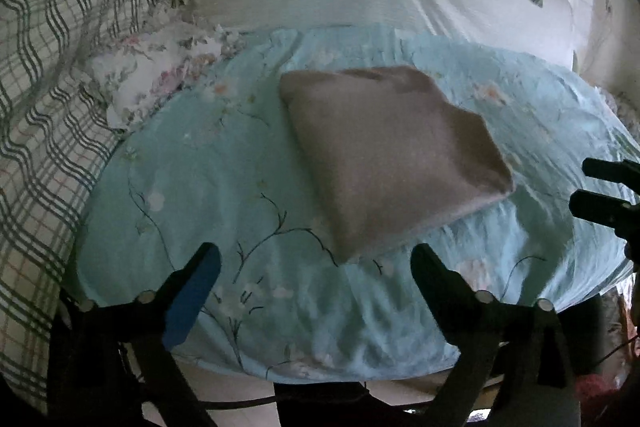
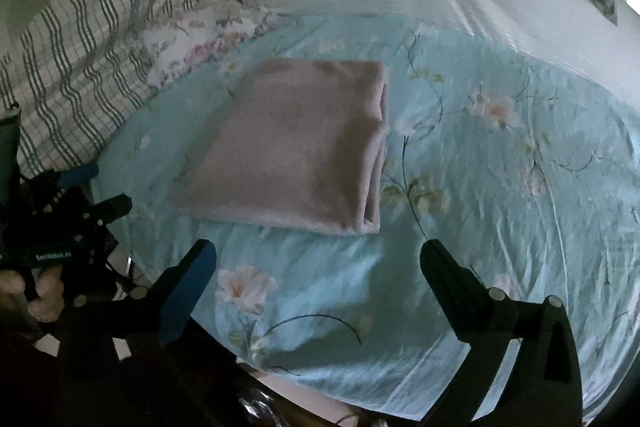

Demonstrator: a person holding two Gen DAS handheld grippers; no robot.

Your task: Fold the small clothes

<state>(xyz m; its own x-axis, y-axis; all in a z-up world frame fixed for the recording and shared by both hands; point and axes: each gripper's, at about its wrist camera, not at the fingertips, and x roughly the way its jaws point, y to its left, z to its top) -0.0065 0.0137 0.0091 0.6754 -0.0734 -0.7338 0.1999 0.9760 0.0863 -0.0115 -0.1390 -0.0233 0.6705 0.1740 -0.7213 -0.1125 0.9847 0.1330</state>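
A folded mauve garment [image 1: 390, 155] is lying flat on the pale blue floral sheet [image 1: 208, 163], squared into a rectangle. The left gripper [image 1: 316, 259] is hovering at its six o'clock edge, jaws spread wide and pinching nothing. The right gripper [image 2: 318, 255] is likewise gaping, empty, near the same edge. At nine o'clock, a plaid blanket [image 1: 52, 99] is bunching; the blur may be hiding creases.
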